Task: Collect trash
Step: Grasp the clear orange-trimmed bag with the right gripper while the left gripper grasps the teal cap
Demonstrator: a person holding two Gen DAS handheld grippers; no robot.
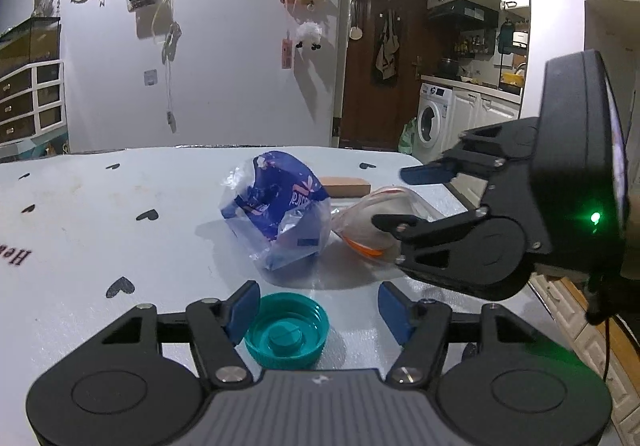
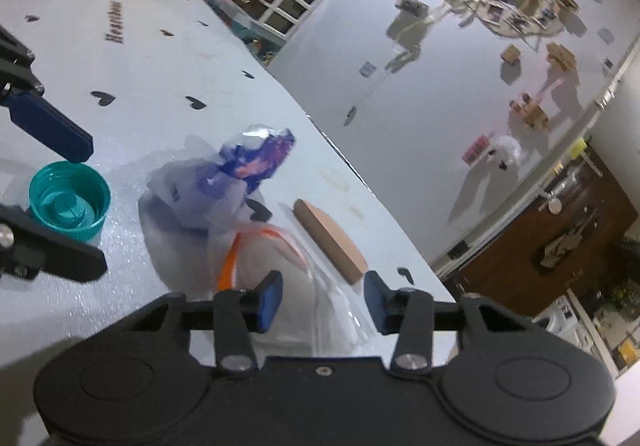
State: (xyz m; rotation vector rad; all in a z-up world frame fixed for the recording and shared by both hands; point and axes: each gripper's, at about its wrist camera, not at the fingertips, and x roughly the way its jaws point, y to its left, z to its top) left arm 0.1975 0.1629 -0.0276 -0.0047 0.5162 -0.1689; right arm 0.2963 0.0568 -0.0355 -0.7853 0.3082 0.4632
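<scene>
Crinkled plastic wrappers (image 1: 280,209), ribbed teal cap (image 1: 286,330)

Cap (image 1: 286,334) on worktop (image 1: 100,230) between left gripper (image 1: 316,312) jaws, crumpled wrapper (image 1: 278,211) behind cap, clear bag (image 1: 370,224) right of wrapper, wooden block (image 1: 345,186) behind bag, right gripper (image 2: 322,304) jaws astride bag.
</scene>
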